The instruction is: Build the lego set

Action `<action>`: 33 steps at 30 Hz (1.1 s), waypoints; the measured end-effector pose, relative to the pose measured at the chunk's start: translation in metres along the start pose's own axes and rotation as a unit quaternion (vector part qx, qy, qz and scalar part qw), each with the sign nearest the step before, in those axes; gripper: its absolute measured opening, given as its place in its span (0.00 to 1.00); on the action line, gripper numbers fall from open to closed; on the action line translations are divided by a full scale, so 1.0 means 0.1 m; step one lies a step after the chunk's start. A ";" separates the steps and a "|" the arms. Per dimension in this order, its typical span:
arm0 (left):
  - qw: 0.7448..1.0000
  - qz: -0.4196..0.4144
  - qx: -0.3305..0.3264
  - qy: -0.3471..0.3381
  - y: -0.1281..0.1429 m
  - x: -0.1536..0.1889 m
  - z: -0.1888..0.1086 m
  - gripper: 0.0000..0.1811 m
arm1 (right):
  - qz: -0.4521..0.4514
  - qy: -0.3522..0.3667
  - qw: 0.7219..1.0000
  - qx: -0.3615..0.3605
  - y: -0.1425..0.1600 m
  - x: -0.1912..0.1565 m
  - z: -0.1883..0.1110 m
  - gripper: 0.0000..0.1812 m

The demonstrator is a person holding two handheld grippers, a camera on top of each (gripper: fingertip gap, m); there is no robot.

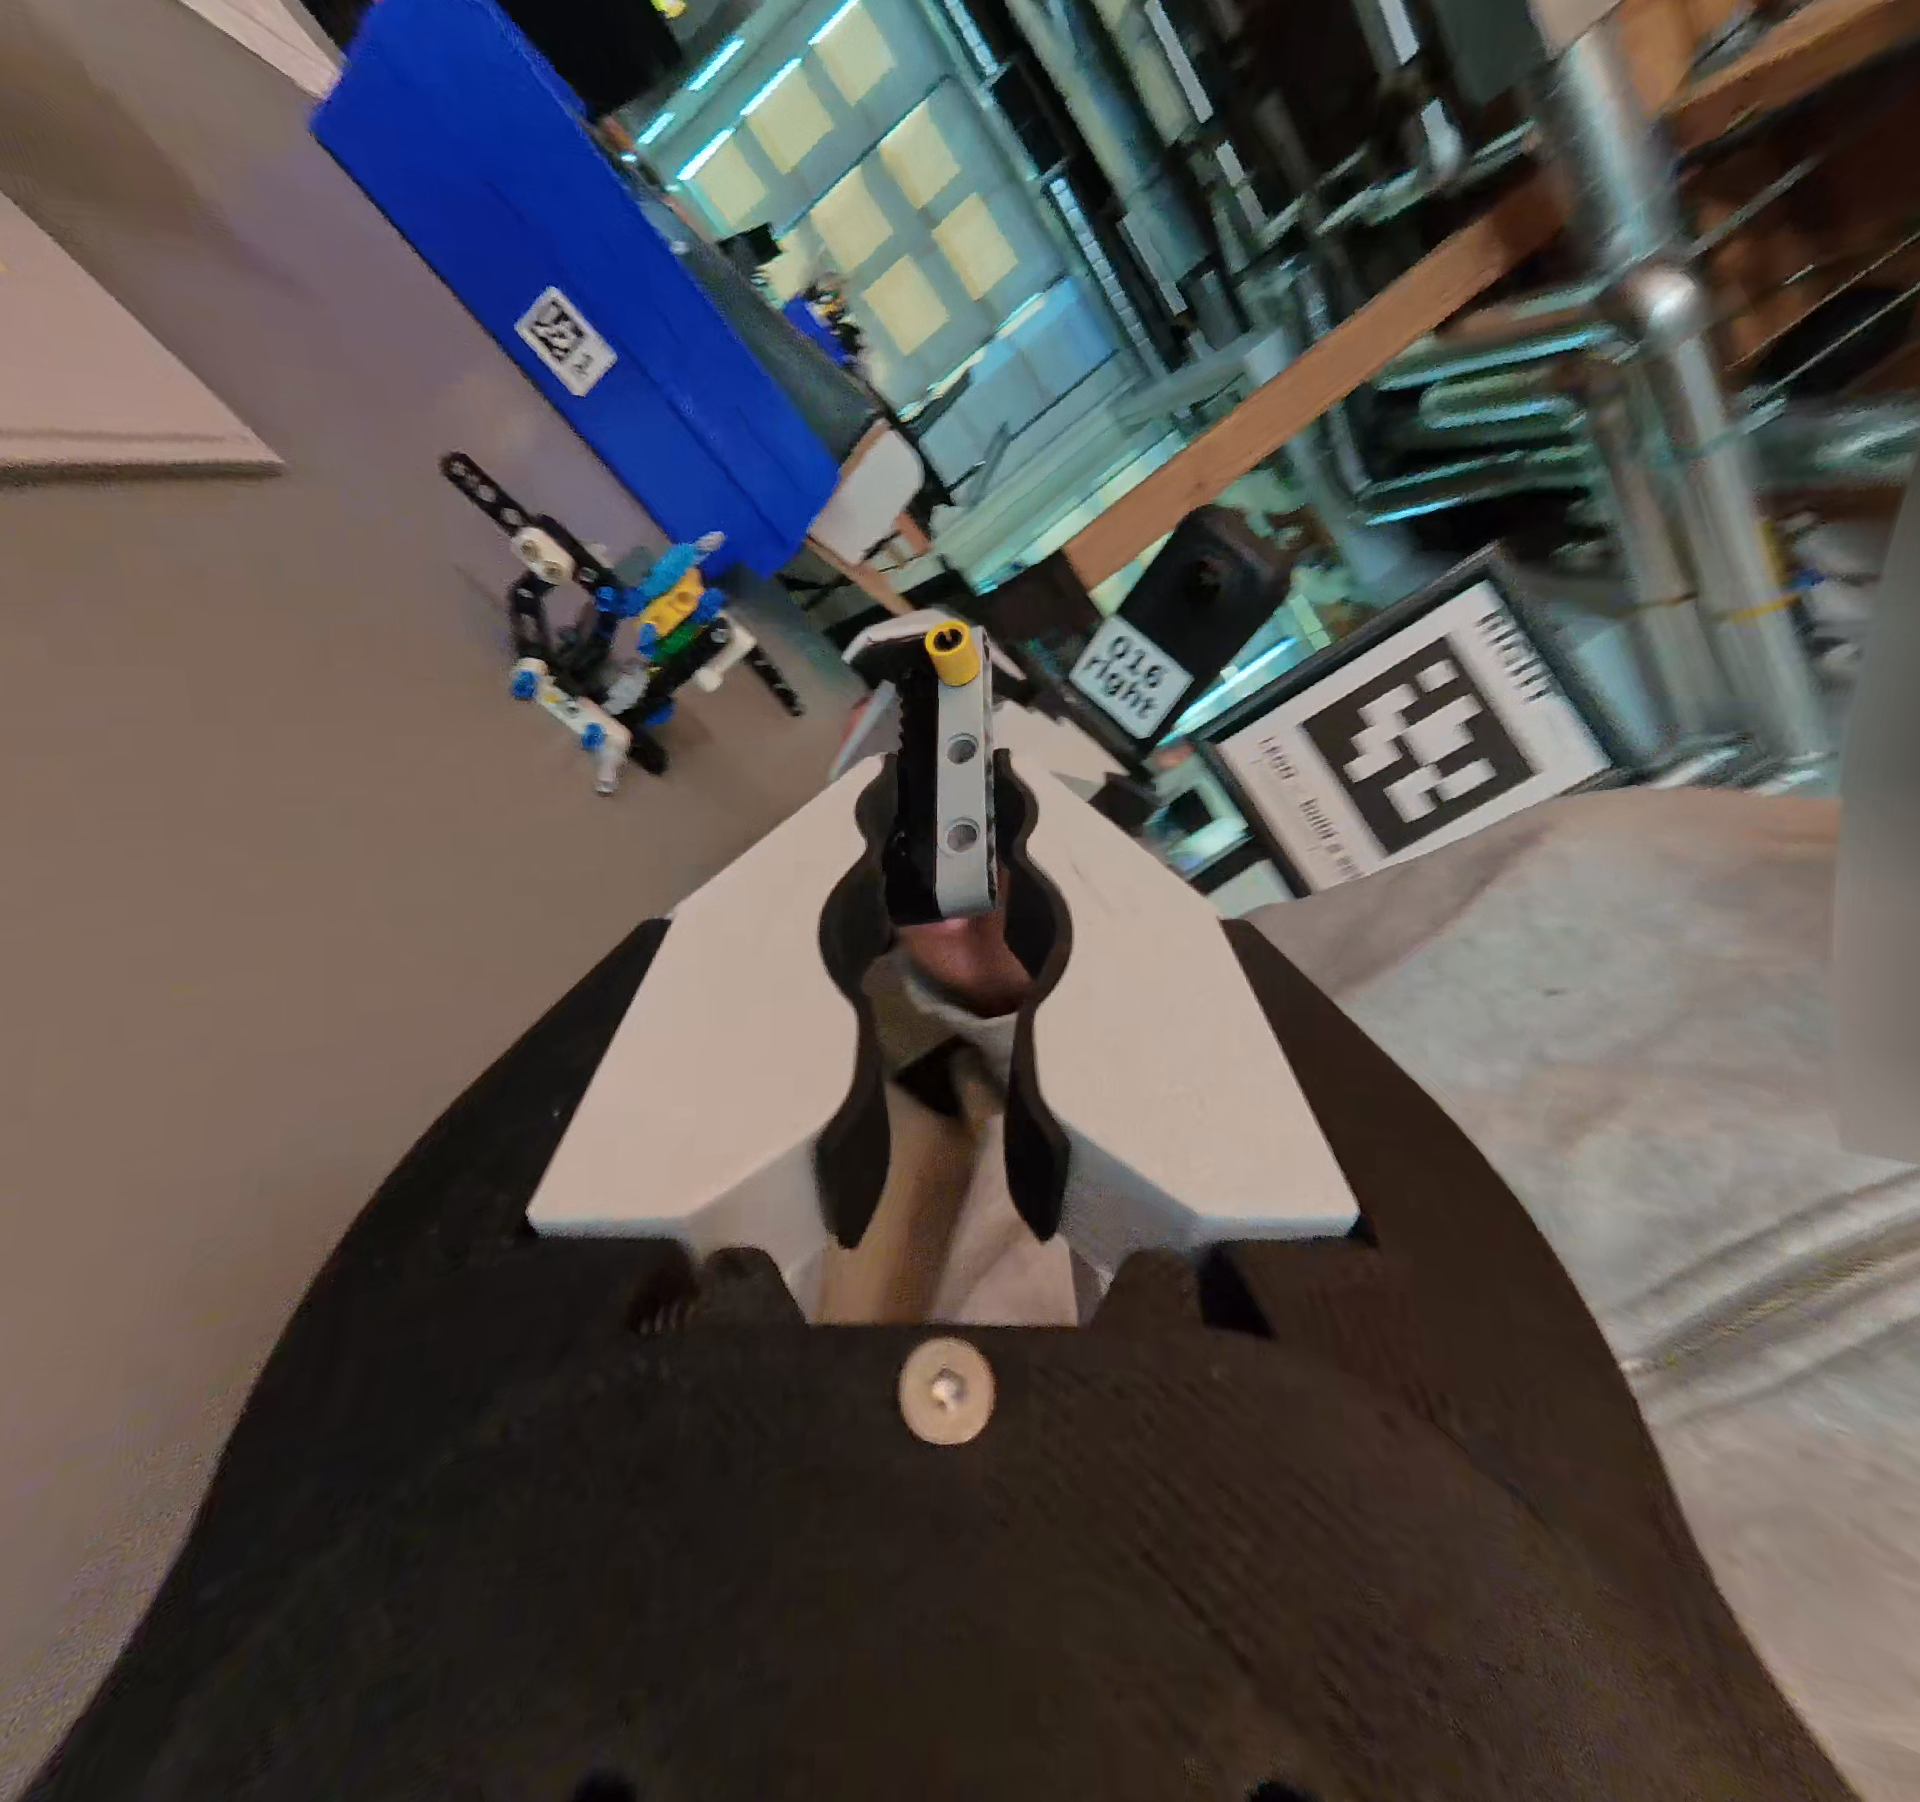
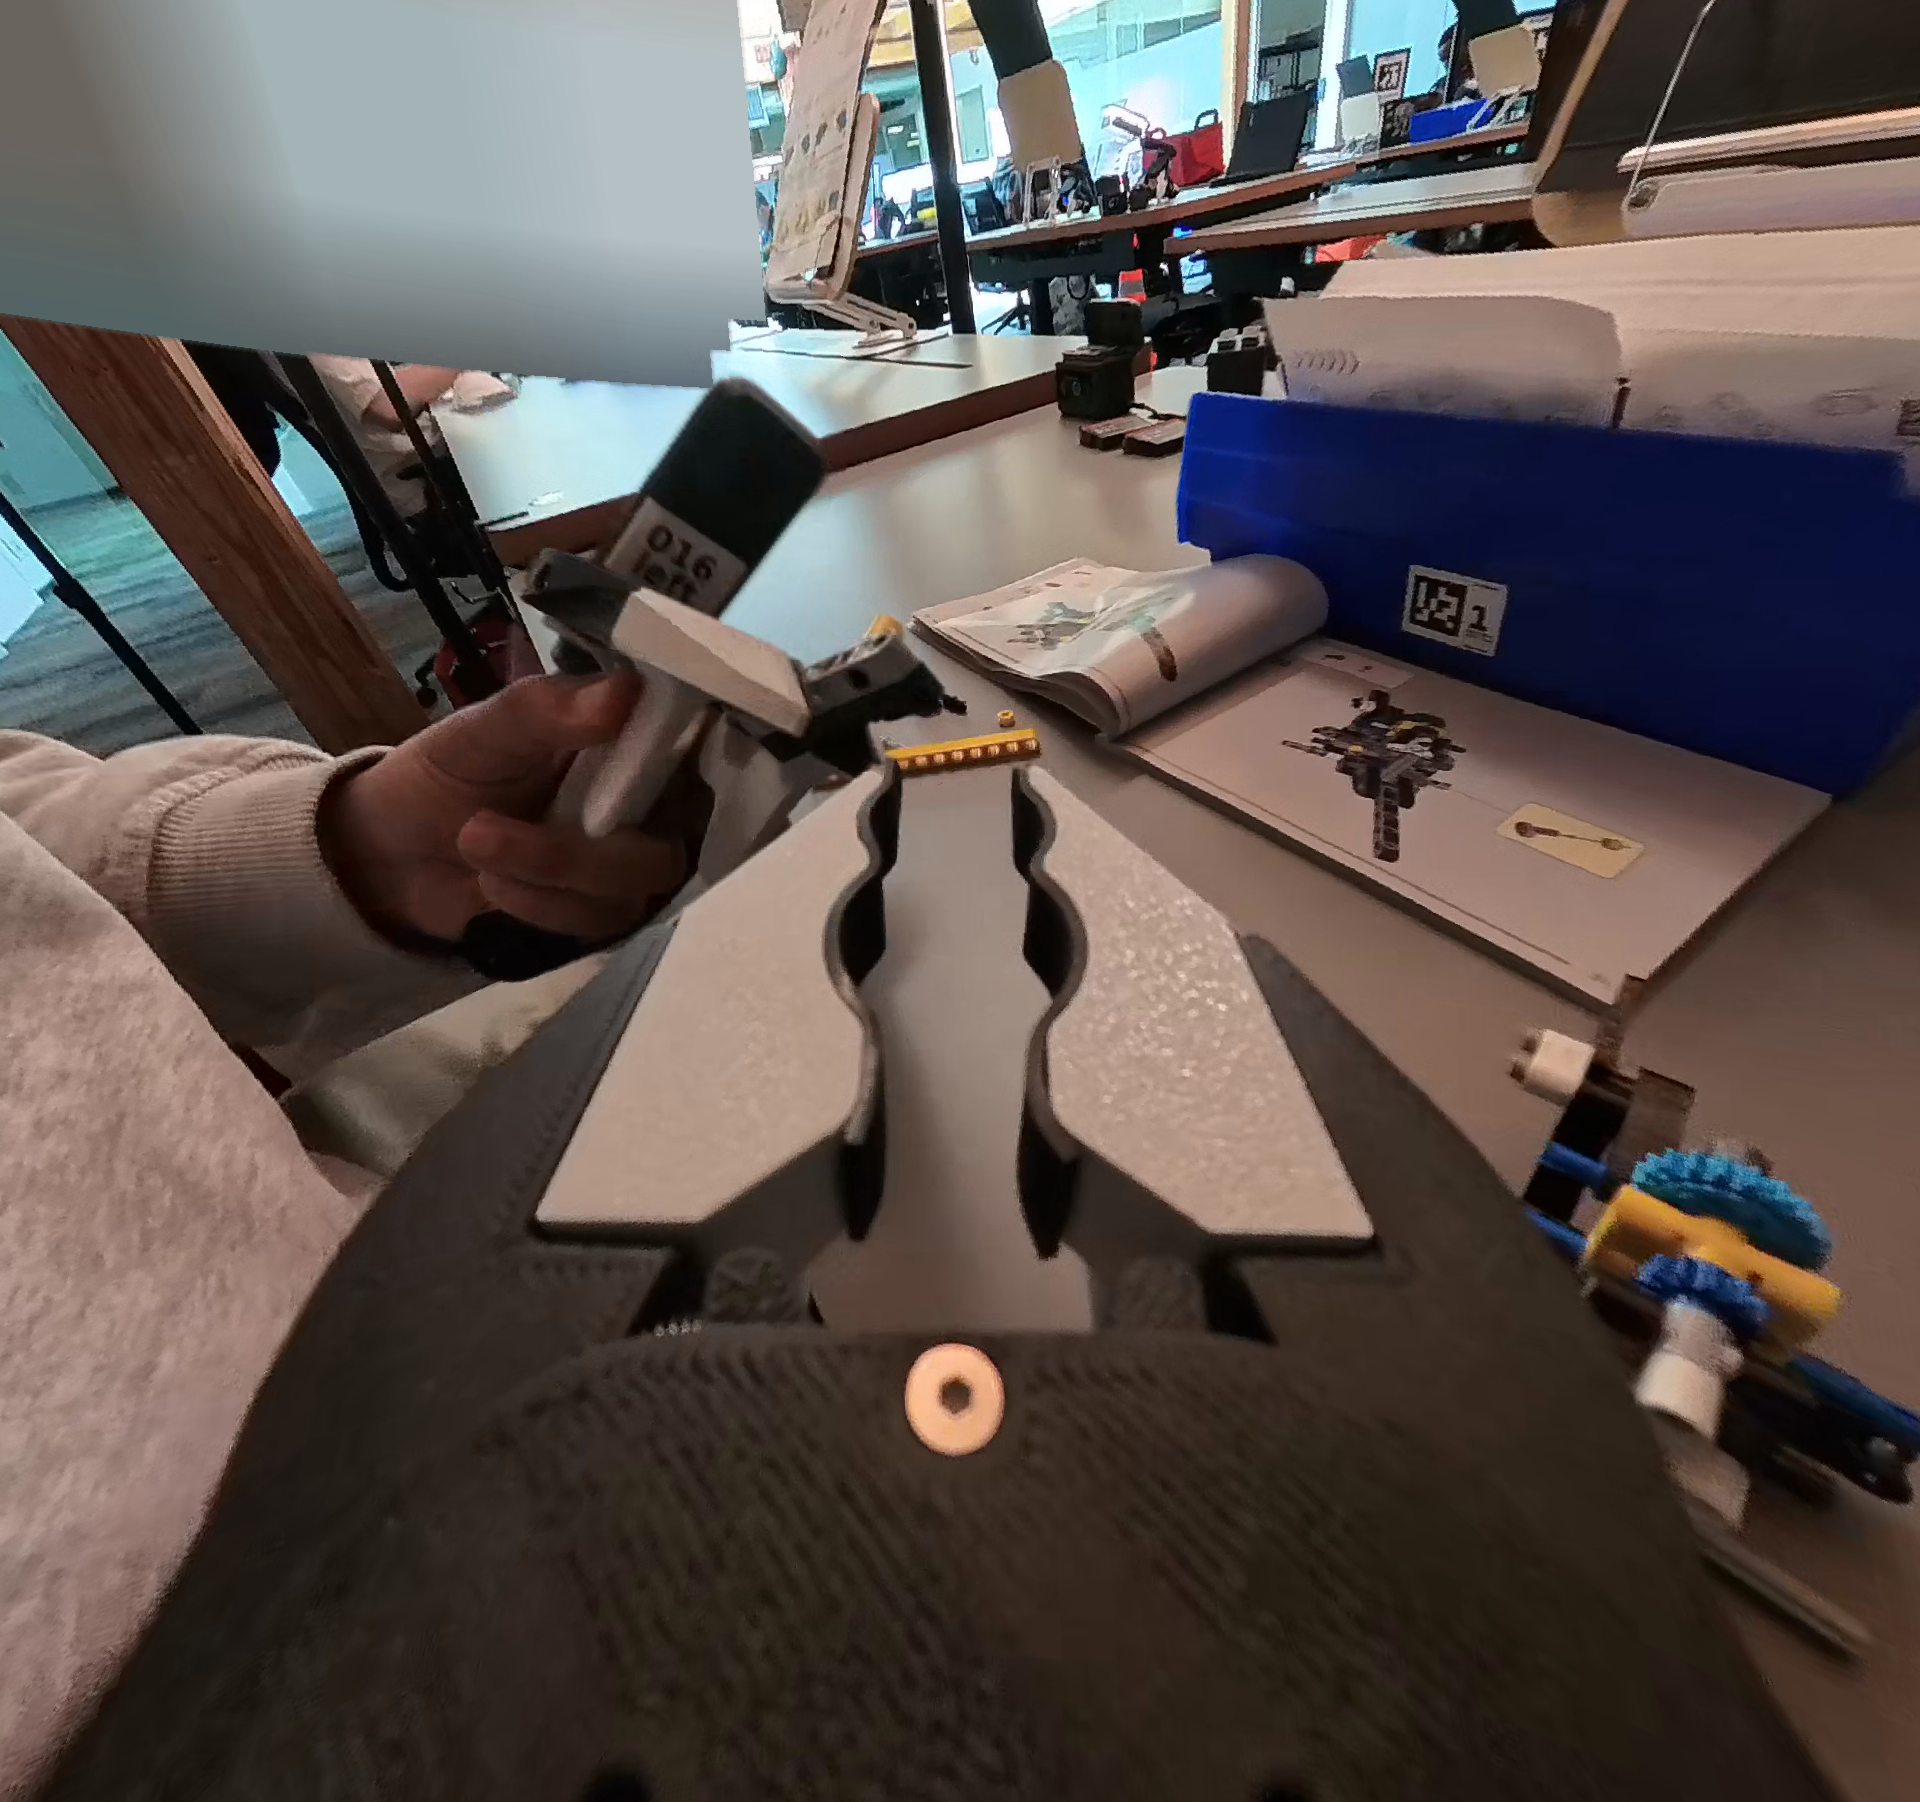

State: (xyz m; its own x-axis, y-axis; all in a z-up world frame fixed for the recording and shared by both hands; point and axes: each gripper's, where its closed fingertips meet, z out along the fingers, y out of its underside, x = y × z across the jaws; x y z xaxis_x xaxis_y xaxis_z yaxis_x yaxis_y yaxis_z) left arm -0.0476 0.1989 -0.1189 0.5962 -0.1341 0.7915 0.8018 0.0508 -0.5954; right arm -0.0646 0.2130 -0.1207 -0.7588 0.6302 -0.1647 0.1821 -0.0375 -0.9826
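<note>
Our left gripper (image 1: 940, 817) pinches a small grey lego beam (image 1: 961, 796) backed by a black toothed piece, a yellow pin (image 1: 951, 653) capping its far end; the assembly stands up out of the narrow gap between the fingertips, lifted clear of the table (image 1: 260, 713). Our right gripper (image 2: 948, 796) holds nothing, its fingers (image 2: 1132, 921) parted moderately and aimed low over the table toward a yellow studded beam (image 2: 966, 753) lying just ahead of the tips, with a tiny yellow piece (image 2: 1004, 717) beside it. Farther out, the part-built lego model (image 1: 613, 640) of black, blue, yellow and white pieces sits on the table near the blue bin (image 1: 561, 298). An open instruction booklet (image 2: 1351, 796) lies against that bin. The person's hand (image 2: 499, 817) grips the left gripper's handle.
</note>
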 end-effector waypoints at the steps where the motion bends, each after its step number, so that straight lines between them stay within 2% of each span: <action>1: 1.000 0.023 -0.007 -0.019 0.00 -0.03 -0.01 0.07 | -0.006 0.000 1.000 -0.005 0.02 -0.01 0.02 0.11; 5: 0.991 0.101 -0.029 -0.085 0.01 -0.14 -0.05 0.08 | -0.023 0.000 1.000 -0.021 0.08 -0.04 0.08 0.11; 10: 0.978 0.148 -0.054 -0.134 0.03 -0.25 -0.09 0.07 | -0.023 -0.002 0.999 -0.027 0.12 -0.03 0.12 0.13; 11: 0.976 0.154 -0.058 -0.144 0.03 -0.28 -0.09 0.07 | -0.021 0.002 0.999 -0.024 0.11 -0.02 0.12 0.15; 13: 0.970 0.168 -0.066 -0.162 0.04 -0.33 -0.12 0.07 | -0.019 0.031 0.999 -0.002 0.04 0.06 0.10 0.27; 17: 0.950 0.216 -0.088 -0.208 -0.01 -0.45 -0.23 0.06 | -0.015 0.028 0.999 0.015 -0.02 0.08 0.07 0.29; 24: 0.932 0.266 -0.121 -0.213 0.03 -0.48 -0.20 0.06 | 0.026 -0.027 0.999 -0.005 0.08 -0.06 0.11 0.25; 33: 0.924 0.284 -0.147 -0.211 0.10 -0.54 -0.07 0.06 | 0.019 0.001 1.000 -0.023 0.15 0.00 0.03 0.23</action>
State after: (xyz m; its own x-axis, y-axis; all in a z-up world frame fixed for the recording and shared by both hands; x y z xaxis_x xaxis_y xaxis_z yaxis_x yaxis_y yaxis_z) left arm -0.0716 0.1992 -0.1684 0.9298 0.2323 0.2857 0.3460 -0.2859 -0.8936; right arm -0.0638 0.2104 -0.1362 -0.7497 0.6304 -0.2016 0.2390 -0.0262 -0.9707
